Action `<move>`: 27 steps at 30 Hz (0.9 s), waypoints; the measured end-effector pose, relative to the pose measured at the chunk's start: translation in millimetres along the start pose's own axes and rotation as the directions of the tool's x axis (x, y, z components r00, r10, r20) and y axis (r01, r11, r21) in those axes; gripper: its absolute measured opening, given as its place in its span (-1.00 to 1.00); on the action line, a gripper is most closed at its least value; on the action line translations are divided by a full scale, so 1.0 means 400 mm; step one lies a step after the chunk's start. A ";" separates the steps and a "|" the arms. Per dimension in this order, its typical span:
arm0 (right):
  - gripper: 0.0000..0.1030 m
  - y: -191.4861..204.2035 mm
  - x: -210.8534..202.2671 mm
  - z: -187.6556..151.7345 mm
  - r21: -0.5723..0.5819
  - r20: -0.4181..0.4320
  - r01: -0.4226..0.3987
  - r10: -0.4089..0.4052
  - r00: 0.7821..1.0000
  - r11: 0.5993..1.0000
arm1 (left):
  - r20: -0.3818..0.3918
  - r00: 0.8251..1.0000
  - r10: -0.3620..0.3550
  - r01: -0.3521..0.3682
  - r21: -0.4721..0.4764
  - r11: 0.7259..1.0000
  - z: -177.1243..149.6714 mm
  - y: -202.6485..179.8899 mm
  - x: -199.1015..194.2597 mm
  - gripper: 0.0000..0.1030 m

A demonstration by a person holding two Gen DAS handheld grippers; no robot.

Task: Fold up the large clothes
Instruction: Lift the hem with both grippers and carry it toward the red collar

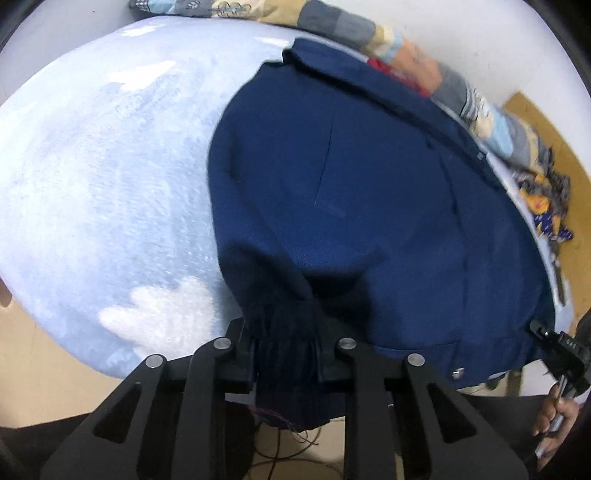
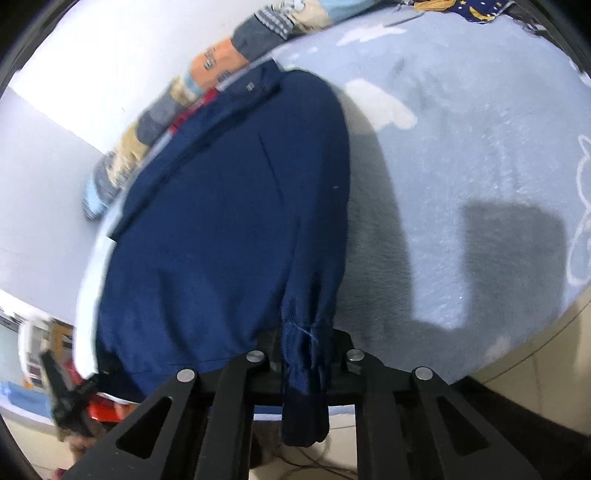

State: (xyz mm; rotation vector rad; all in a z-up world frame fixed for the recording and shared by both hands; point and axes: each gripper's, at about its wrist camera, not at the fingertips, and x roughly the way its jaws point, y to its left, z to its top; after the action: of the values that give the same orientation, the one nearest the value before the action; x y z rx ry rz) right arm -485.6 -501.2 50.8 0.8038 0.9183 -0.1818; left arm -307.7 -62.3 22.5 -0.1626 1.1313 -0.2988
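Navy jacket pinched at both near corners on a fluffy blue bed.
The pale-blue plush blanket with white cloud shapes (image 1: 92, 177) covers the bed; the navy woven jacket (image 1: 369, 206) lies flat on it, its gathered cuffs clamped in the closed left claw (image 1: 286, 354) and closed right claw (image 2: 304, 363).

Pale blue fleece bed cover (image 2: 480, 155), patchwork quilt (image 1: 369, 33) along white wall (image 2: 110, 66), beige floor (image 1: 33, 354)
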 end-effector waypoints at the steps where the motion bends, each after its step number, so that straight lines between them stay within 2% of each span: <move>1: -0.76 0.003 -0.019 0.001 0.016 0.016 -0.033 0.033 0.999 0.999 | 0.011 1.000 -0.007 0.007 0.006 1.000 0.001 -0.004 -0.011 -0.64; 6: -0.78 0.019 -0.111 0.014 0.034 0.067 -0.135 0.133 0.989 0.990 | 0.069 0.996 -0.058 0.056 0.031 0.998 0.014 -0.031 -0.083 -0.64; 10: -0.78 0.021 -0.152 0.019 0.069 0.072 -0.207 0.202 0.977 0.976 | 0.117 0.988 -0.099 0.095 0.043 0.995 0.007 -0.012 -0.160 -0.64; 14: -0.78 0.061 -0.203 0.026 0.046 0.089 -0.254 0.249 0.964 0.966 | 0.144 0.978 -0.149 0.149 0.016 0.989 0.037 0.011 -0.208 -0.64; 22: -0.78 0.140 -0.315 0.065 -0.008 0.120 -0.352 0.350 0.929 0.936 | 0.209 0.947 -0.246 0.257 -0.027 0.966 0.089 0.064 -0.320 -0.64; 27: -0.78 0.169 -0.327 0.111 -0.006 0.127 -0.379 0.377 0.918 0.925 | 0.223 0.931 -0.287 0.306 -0.056 0.950 0.164 0.058 -0.332 -0.64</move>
State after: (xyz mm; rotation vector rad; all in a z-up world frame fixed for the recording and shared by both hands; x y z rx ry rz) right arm -506.4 -508.6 202.8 0.9610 0.6272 0.0973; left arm -296.5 0.3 158.2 -0.4391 0.9057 -0.4886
